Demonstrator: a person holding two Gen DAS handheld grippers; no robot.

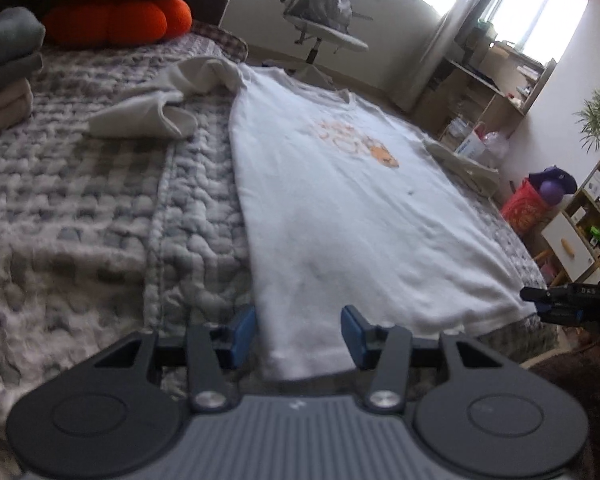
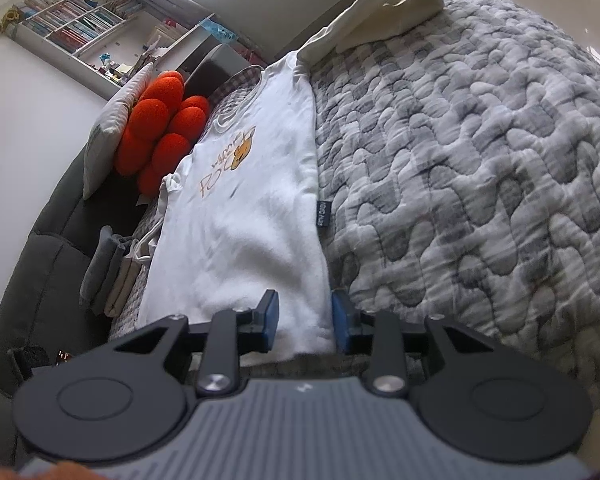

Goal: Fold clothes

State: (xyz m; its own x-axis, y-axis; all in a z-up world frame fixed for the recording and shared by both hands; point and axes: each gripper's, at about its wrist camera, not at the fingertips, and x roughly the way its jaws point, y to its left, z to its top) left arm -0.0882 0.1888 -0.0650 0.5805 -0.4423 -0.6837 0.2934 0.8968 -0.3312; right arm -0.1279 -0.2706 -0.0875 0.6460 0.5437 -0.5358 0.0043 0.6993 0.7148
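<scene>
On the quilted bed [image 1: 100, 208] lies a white T-shirt [image 1: 340, 208]. Left claw [image 1: 298, 334] and right claw [image 2: 304, 322] both gape, hem corners between their pads, ungripped.

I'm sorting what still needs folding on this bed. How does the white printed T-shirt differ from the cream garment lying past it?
The white T-shirt lies spread flat and smooth on the quilt; the cream garment is bunched and rumpled. The T-shirt carries an orange print on its chest; the cream garment looks plain. The T-shirt's hem sits between both grippers' fingers; the cream garment lies far from them. Both are pale and rest on the same quilt.
</scene>
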